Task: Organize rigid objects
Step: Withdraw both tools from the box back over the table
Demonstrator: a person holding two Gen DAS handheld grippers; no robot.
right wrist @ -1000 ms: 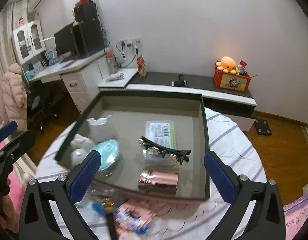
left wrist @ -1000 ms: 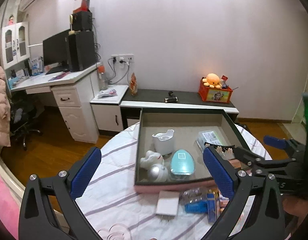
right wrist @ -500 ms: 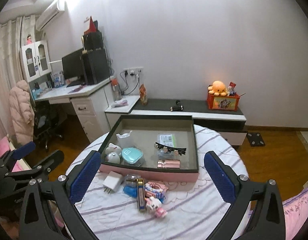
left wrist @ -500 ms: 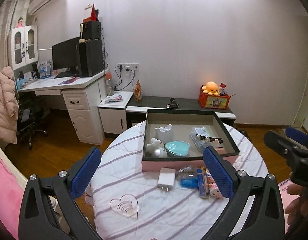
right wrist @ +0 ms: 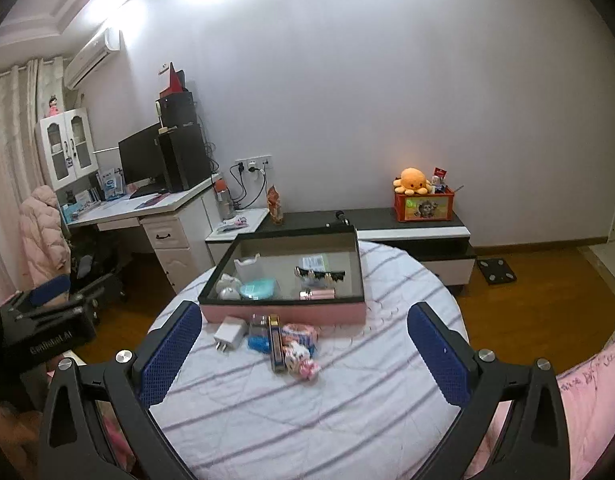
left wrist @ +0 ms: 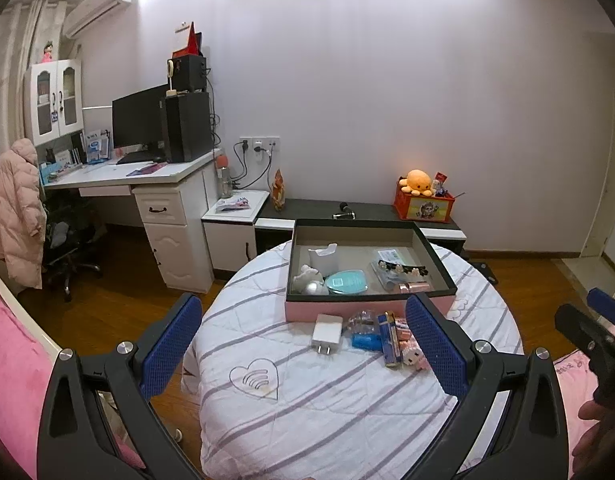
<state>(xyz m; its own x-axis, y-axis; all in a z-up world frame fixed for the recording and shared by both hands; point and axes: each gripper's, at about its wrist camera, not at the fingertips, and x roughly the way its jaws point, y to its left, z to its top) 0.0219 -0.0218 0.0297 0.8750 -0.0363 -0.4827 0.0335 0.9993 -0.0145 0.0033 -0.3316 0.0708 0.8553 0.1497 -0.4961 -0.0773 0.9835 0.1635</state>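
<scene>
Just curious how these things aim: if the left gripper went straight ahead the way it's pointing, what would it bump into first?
Probably the clutter in front of the pink box: the left gripper, open and empty, points about at the white charger. It sits high, so depth is uncertain.

Quilted cloth table cover [left wrist: 347,400]; matt cardboard box [left wrist: 367,307]; glossy wood floor [right wrist: 539,280].

1. The left gripper [left wrist: 299,340] hangs above the near part of the round table [left wrist: 307,412], its blue-padded fingers [left wrist: 169,344] spread wide with nothing between them.
2. Ahead of it sits a pink box [left wrist: 367,308].
3. Just short of the box lie a white charger [left wrist: 327,330] and a blue packet [left wrist: 388,338].
4. The right gripper [left wrist: 595,328] shows at the far right edge.
</scene>
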